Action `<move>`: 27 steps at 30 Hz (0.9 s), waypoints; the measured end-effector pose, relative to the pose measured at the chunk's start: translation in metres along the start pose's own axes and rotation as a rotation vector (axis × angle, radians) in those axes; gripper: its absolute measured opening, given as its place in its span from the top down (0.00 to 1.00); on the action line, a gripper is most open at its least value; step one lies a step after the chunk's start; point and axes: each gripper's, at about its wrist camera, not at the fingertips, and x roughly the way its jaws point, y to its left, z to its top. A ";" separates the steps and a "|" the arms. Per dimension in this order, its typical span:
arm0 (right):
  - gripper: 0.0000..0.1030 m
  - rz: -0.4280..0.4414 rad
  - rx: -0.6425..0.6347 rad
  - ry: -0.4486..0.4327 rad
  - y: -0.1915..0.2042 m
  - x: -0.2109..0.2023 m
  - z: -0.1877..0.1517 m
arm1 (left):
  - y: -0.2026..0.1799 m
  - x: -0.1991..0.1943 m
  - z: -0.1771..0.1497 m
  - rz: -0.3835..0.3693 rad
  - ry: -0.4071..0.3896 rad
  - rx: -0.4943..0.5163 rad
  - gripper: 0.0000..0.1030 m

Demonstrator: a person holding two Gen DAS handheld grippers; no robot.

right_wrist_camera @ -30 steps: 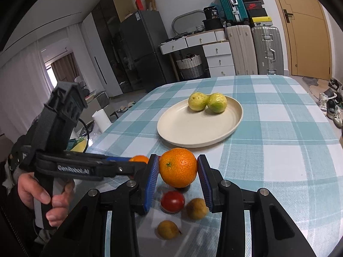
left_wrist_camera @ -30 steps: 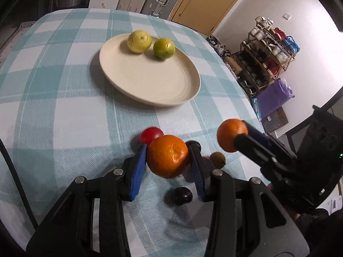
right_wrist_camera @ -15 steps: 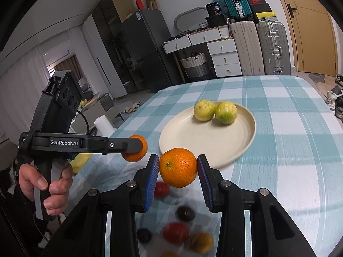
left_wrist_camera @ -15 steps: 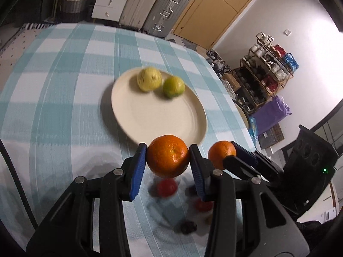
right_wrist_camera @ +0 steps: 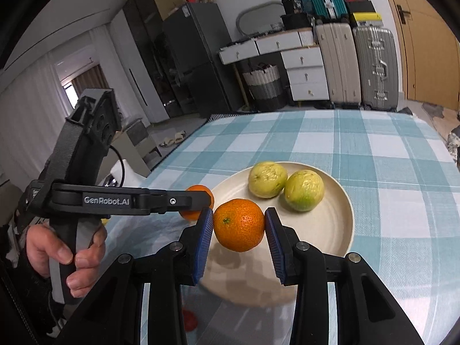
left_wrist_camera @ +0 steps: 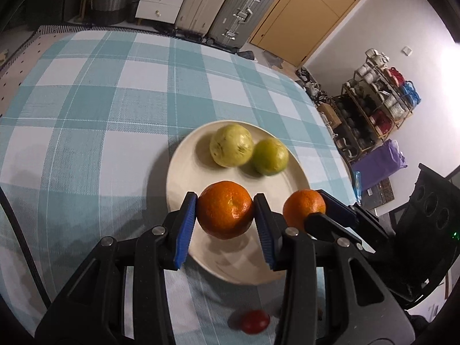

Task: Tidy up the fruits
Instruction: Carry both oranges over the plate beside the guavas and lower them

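On the round cream plate (left_wrist_camera: 184, 172): two yellow-green citrus fruits (left_wrist_camera: 231, 145) delivered; left claw (left_wrist_camera: 225, 224) and right claw (right_wrist_camera: 238, 230) each clamp one round orange mandarin (left_wrist_camera: 225, 213), undelivered; small red fruit (left_wrist_camera: 254, 320) remains on desk.

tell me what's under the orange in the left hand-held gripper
Under the round orange held by the left hand-held gripper lies the round cream plate, bare there except for its shadow. The spot directly beneath the fruit is hidden.

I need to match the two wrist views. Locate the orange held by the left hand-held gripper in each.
Left wrist: the orange sits centre, pinched in the left hand-held gripper, over the plate's near rim.
Right wrist: the same orange shows left of centre, partly hidden behind that gripper's finger.
Shared landmark: the two yellow-green fruits on the plate.
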 end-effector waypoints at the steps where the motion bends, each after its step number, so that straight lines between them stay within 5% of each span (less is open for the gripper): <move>1: 0.64 0.000 0.007 0.010 -0.003 0.006 0.003 | 0.002 0.004 0.004 0.004 0.000 -0.002 0.64; 24: 0.63 -0.082 -0.060 0.085 -0.002 0.062 0.017 | 0.022 0.047 0.029 -0.035 0.030 -0.056 0.64; 27: 0.57 -0.091 -0.053 0.088 -0.005 0.064 0.018 | 0.024 0.048 0.031 -0.053 0.030 -0.077 0.62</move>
